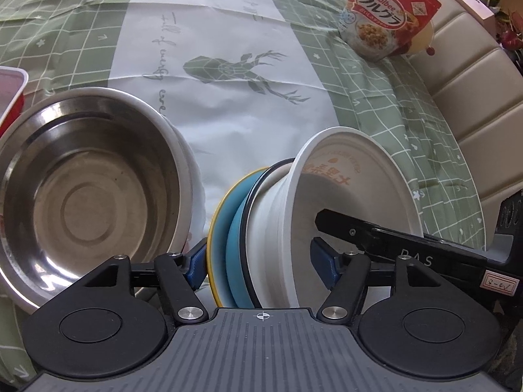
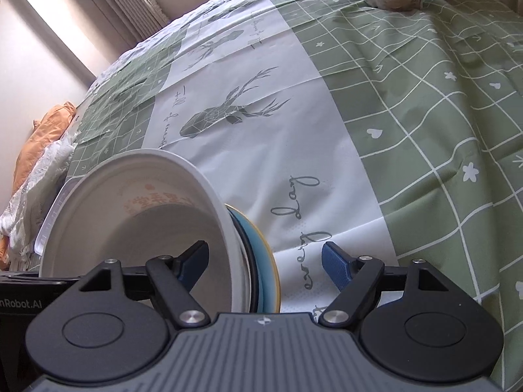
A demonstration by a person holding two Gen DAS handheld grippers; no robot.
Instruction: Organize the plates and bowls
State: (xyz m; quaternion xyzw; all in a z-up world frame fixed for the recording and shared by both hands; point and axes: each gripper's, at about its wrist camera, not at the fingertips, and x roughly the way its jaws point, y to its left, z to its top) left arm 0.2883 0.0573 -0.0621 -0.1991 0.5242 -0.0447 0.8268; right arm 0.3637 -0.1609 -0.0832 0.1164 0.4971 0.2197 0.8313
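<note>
A green checked cloth with deer covers the table. The white bowl and blue plate stand on edge, bowl mouth facing three o'clock. The left gripper straddles them, fingers apart. The right gripper is spread wide too, one finger inside the bowl. A steel bowl sits at nine o'clock.

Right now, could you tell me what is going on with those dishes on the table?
A person is stacking dishes with two handheld grippers. The left gripper straddles a tilted stack: a white paper bowl nested on a blue plate. The right gripper is open around the same stack's rim. A steel bowl sits beside it on the green tablecloth.
</note>
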